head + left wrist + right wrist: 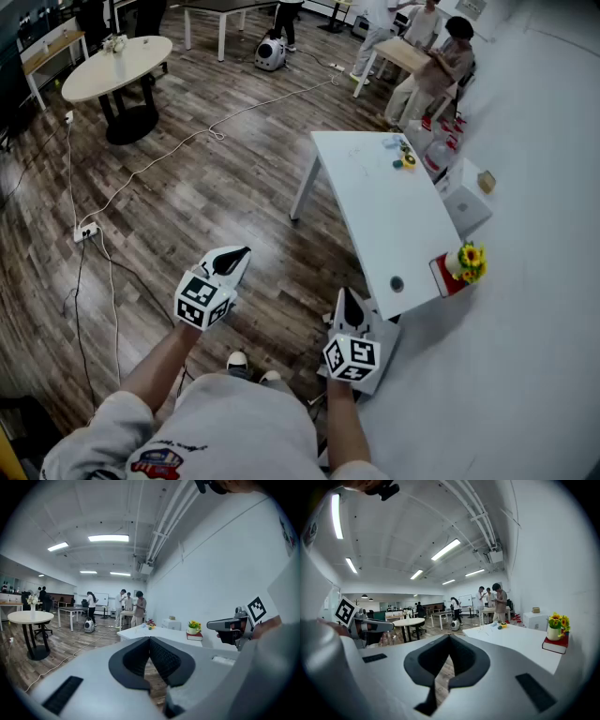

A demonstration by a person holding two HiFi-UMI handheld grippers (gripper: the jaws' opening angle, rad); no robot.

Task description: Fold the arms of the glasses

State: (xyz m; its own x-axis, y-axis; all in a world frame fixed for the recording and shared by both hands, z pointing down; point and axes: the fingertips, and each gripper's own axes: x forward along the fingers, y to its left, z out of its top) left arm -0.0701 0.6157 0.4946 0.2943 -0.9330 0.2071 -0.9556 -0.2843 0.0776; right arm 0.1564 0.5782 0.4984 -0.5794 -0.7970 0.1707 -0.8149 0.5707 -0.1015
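Closest to me is the person's grey top (pixel 234 422), with a red and blue badge (pixel 155 461) whose letters are too small to read. Two arms reach out over the wood floor (pixel 216 187), each holding one claw tool. The left gripper (pixel 242 253) has its claw pressed together with nothing in it. The right gripper (pixel 347 298) is just the same. Each has one cube of black and white squares: the left cube (pixel 202 300) and the right cube (pixel 352 356).

One white table (pixel 375 216) stands just beyond on the right. On its near right corner lies one red book (pixel 441 277) with one pot of yellow flowers (pixel 469 258) on top. At its far end sit a few little coloured things (pixel 403 155), too small to tell. I cannot pick out the glasses. One round table (pixel 117 66) stands far left. Four people (pixel 139 606) are far off.
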